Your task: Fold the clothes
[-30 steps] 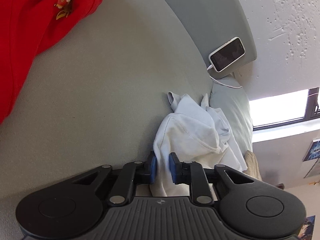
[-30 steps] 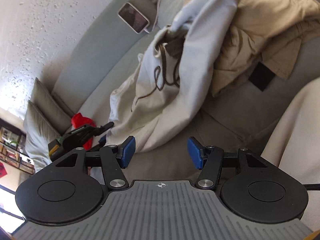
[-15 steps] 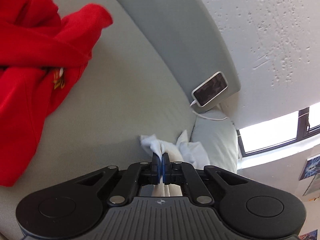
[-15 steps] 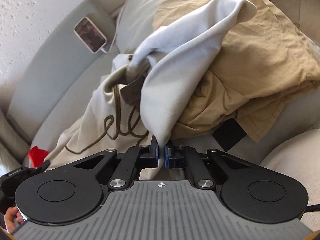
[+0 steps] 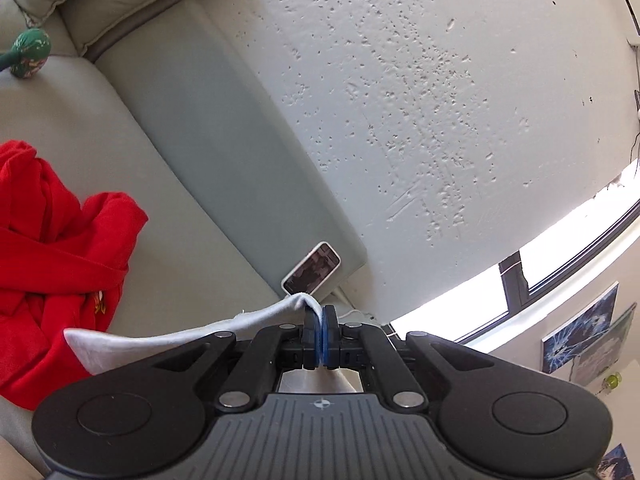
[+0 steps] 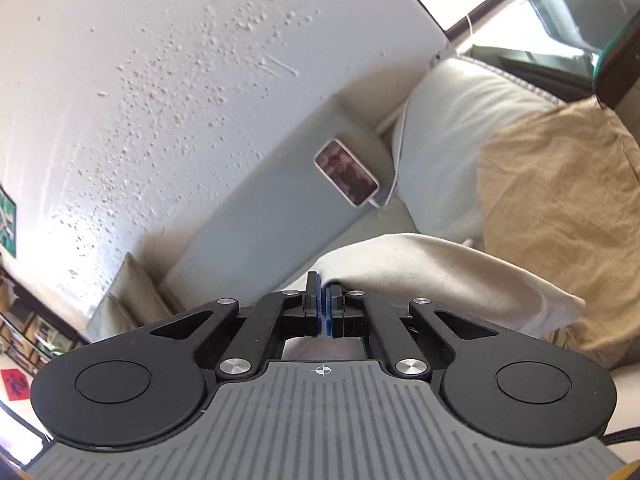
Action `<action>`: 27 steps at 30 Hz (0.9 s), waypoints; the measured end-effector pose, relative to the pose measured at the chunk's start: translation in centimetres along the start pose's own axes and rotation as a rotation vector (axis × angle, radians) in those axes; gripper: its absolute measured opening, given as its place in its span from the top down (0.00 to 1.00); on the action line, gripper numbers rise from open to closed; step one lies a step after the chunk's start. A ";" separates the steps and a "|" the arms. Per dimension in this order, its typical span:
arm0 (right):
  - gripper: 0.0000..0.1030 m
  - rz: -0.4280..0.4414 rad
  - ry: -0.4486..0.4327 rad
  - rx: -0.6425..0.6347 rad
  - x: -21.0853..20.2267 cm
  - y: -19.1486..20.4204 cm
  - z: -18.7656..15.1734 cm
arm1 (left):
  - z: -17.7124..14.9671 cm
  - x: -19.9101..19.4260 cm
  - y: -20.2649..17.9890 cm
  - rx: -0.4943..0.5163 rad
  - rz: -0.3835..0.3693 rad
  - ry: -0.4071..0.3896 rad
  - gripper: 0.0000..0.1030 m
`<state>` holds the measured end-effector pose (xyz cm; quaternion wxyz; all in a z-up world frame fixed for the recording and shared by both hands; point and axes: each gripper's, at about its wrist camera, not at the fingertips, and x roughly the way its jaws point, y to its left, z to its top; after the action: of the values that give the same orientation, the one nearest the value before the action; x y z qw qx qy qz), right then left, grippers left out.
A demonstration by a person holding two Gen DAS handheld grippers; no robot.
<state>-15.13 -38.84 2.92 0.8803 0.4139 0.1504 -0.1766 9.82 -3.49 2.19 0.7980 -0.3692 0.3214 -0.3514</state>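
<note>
the left gripper (image 5: 321,330) was clamped on a pale white cloth garment (image 5: 192,334), left of it a crumpled red fleece top (image 5: 52,264); the right gripper (image 6: 323,307) pinched the same garment (image 6: 432,268) near a tan cotton cloth (image 6: 560,216).

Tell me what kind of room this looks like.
Probably a living room at home: a grey sofa against a white wall, a phone charging on it, loose clothes like a red sweater, and posters by the window.

Most of the white garment (image 5: 168,334) hangs hidden below both housings; the red hoodie (image 5: 48,280) seems cropped at left.
</note>
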 end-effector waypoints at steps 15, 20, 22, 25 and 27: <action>0.99 0.186 -0.413 -0.419 1.4 12.8 9.4 | 8.4 -0.1 -12.8 0.375 -0.141 -0.379 1.00; 0.99 0.147 -0.264 -0.384 1.6 8.4 5.8 | 4.1 -1.4 -7.9 0.300 -0.013 -0.247 1.00; 0.98 0.094 -0.137 -0.323 3.3 4.5 2.6 | 1.0 -1.5 -4.5 0.279 0.076 -0.161 1.00; 0.98 -0.016 0.046 -0.190 5.2 -2.0 -3.3 | -4.0 -1.6 0.6 0.236 0.237 -0.021 1.00; 0.98 -0.104 0.160 -0.102 6.3 -6.2 -7.4 | -7.0 -1.4 3.9 0.178 0.359 0.072 1.00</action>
<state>-13.10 -37.95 -8.40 0.8751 0.3729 0.2502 -0.1805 4.90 -3.07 -4.25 0.8654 -0.2212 0.3778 -0.2437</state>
